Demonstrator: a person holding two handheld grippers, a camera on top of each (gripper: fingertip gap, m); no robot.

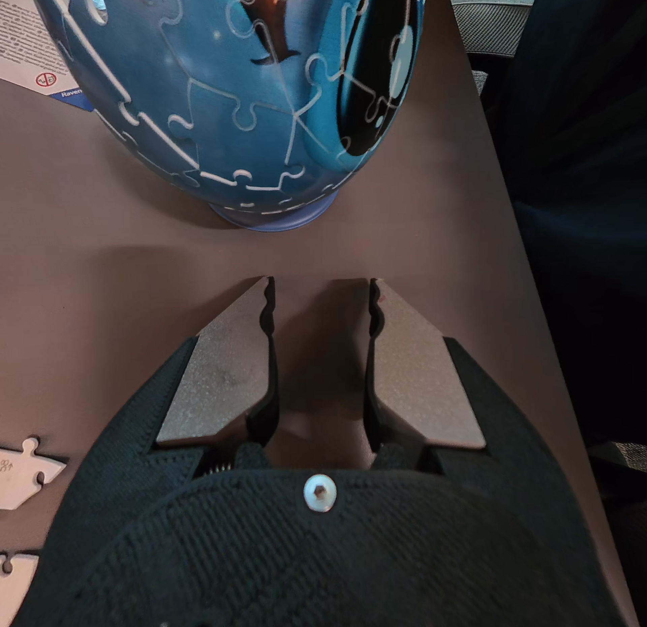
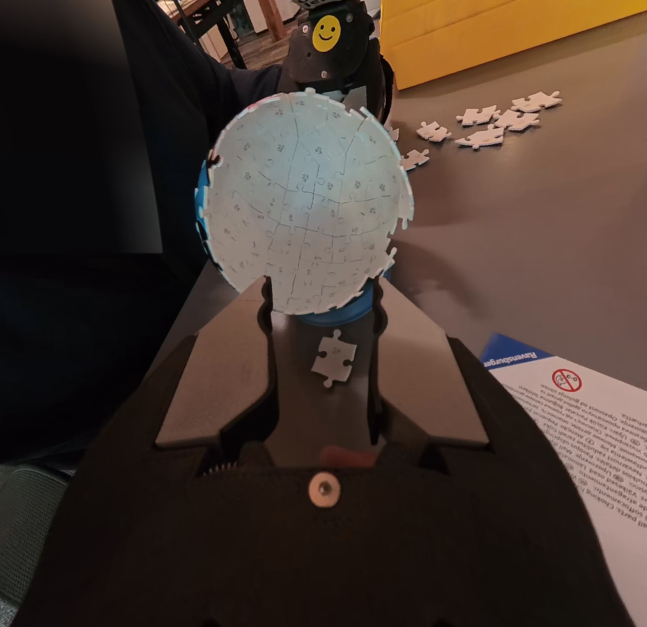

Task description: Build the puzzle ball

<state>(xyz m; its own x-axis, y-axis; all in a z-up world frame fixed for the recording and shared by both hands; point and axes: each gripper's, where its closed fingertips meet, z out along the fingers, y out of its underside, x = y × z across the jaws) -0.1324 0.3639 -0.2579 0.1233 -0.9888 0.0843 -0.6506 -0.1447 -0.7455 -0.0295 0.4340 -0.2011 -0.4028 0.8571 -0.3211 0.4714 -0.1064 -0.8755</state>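
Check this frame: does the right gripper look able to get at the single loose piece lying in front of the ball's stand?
Probably yes. The right gripper is open and empty, and the loose piece lies flat on the table between its fingers, short of the puzzle ball. Nothing covers it, though a flat piece may be hard to pinch.

Left black 3D-printed two-finger gripper (image 1: pixel 322 284): ribbed layer-line texture on the body, flat grey metallic finger plates (image 1: pixel 224 375) with chamfered tips, black wavy-edged inner pads, silver hex screw (image 1: pixel 319 493) on a washer at centre, small coil spring (image 1: pixel 217 467) at the left finger root. Right black gripper (image 2: pixel 322 288): same build, darker grey plates, same centre screw (image 2: pixel 324 488). Seen from the right wrist, the left unit's back carries a round yellow smiley sticker (image 2: pixel 326 34), small screws, black cables (image 2: pixel 385 85). Dark sleeve (image 2: pixel 182 85) behind.
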